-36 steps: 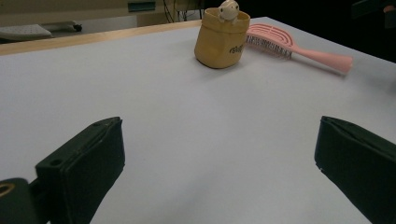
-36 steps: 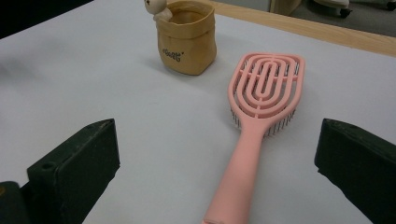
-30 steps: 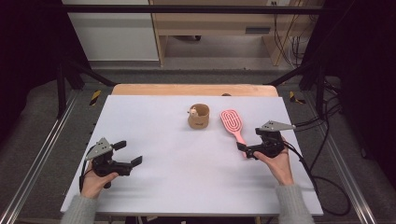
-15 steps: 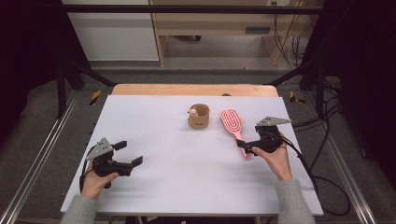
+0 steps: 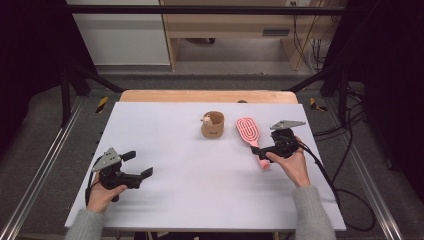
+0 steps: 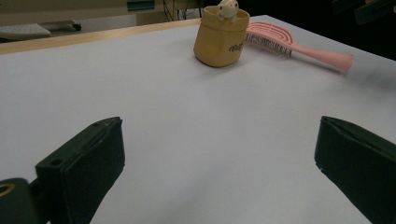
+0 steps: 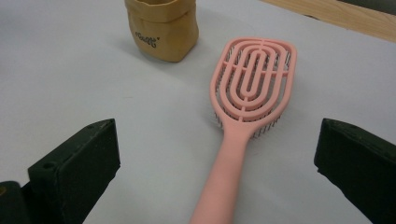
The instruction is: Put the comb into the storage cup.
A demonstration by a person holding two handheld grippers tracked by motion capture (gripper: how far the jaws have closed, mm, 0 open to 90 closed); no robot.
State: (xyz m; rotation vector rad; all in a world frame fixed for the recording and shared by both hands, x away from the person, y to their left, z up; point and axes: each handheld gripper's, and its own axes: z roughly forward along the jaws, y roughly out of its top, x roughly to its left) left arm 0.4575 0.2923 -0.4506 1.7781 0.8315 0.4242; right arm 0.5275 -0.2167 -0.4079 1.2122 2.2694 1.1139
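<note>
On the table (image 5: 200, 200): a white sheet covers the top, with a strip of bare wood along the far edge; 2 things lie on it, both toward the far right.
Right gripper (image 5: 265, 150): held in the person's right hand (image 5: 292, 165) at the table's right side, over the handle end of the hairbrush. Its 2 black jaws stand wide apart, released, gripping nothing. In the right gripper view the handle runs up between them without touching either.
Hairbrush (image 7: 247, 93): pink, with an oval head of looped ribs; it lies flat, bristles down, head toward the far edge and handle toward the person. In the high view it sits just right of the pouch (image 5: 213, 125), apart from it.
Pouch: a small tan, soft-sided holder, upright, with dark lettering on its wall. In the left gripper view a little pale figure (image 6: 228, 8) peeks over its rim.
Left gripper (image 5: 137, 165): held in the person's left hand (image 5: 102, 192) near the front left corner, well apart from the pouch and hairbrush. Its jaws are also spread wide with only bare sheet between them. Its own view looks across the table at the pouch and, behind it, the hairbrush.
Sleeves: grey cuffs on both forearms at the near edge.
</note>
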